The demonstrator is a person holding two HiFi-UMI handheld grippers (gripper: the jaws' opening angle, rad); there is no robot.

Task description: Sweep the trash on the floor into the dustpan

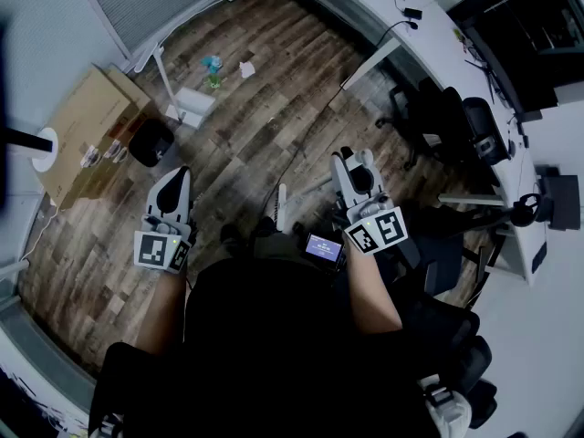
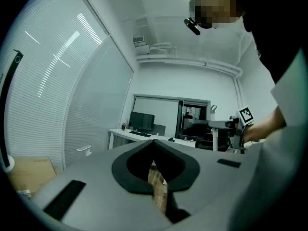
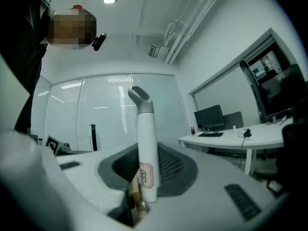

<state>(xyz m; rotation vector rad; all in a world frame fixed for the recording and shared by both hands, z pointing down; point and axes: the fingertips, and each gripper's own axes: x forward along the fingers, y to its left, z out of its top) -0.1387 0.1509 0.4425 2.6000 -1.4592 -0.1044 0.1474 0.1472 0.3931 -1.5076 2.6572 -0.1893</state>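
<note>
Left gripper (image 1: 173, 179) jaws pressed together, nothing between them; right gripper (image 1: 356, 162) pinching an upright white handle (image 3: 147, 148); trash, a teal bottle (image 1: 212, 69) and a paper scrap (image 1: 246, 68), lies on the floor (image 1: 274, 117) far left, near the white dustpan (image 1: 192, 103).

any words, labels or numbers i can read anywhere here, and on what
No text reads clearly.
Sticker on the white handle: pink-edged, one dark mark, too blurred to read.
Small screen near the person's waist: lit, too small to read.
Marker cubes: black-and-white square patterns only, no words.
</note>
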